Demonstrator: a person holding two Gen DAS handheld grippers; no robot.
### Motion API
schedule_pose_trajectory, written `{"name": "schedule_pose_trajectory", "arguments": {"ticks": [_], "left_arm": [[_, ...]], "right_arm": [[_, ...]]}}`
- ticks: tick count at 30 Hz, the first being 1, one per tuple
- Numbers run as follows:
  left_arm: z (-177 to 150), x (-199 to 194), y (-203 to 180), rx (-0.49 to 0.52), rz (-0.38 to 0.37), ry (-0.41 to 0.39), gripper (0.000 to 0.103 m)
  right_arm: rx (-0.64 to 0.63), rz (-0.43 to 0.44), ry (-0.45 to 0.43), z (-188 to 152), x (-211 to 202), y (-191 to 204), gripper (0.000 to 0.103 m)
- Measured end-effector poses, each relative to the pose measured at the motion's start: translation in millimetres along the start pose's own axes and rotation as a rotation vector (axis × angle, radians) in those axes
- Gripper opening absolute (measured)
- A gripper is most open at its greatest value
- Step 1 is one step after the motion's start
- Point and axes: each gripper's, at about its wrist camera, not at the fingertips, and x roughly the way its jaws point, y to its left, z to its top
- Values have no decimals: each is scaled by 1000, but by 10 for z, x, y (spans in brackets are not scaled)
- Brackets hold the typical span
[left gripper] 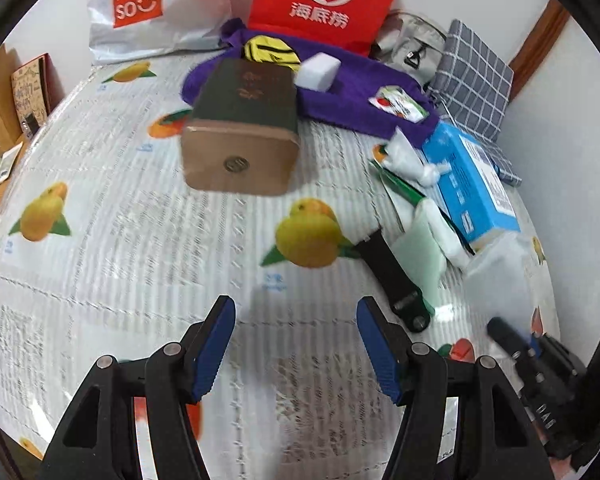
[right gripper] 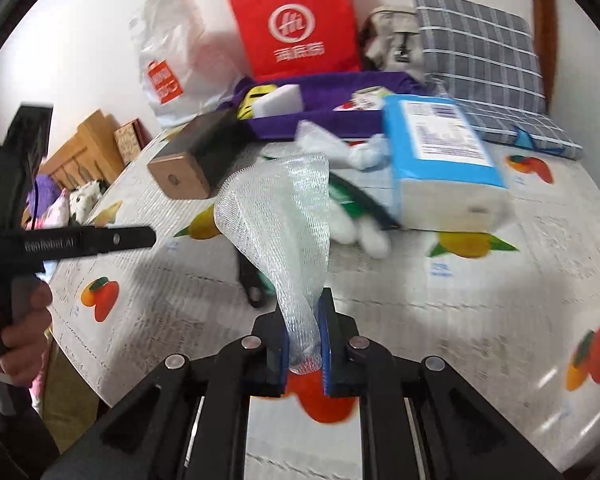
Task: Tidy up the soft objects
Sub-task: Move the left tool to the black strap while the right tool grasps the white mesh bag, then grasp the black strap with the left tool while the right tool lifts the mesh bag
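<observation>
Right gripper [right gripper: 305, 344] jaws around upright foam net [right gripper: 276, 216]

Bright even indoor light, soft shadows, motion blur throughout, strong fisheye bending, dark vignetted corners

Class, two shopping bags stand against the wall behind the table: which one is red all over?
The red bag with the white circular logo, standing behind the purple cloth. The other, the Miniso bag, is white with only an orange-red panel.
</observation>
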Motion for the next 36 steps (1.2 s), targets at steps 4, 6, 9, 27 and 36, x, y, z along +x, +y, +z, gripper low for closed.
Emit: {"name": "schedule_pose_trajectory", "arguments": {"ticks": [4,6,9,27,36], "left_arm": [[-43,129,-211,40,-17,28,61],[-55,205,-331,61,-28,42,61],[-61,290,-488,84,-55,54,61],[-78,371,-521,187,110,2,63],[-139,327,-431,195,71,-20,53]], "right_arm": [[43,-42,-7,-55,-110,-257,12],[59,-62,-4,-78,-127,-365,12],[73,-87,-6,-115,-155,-500,12],[111,-57,12,-228,-61,-714,12],[105,-48,25,-255,-14,-686,13]]}}
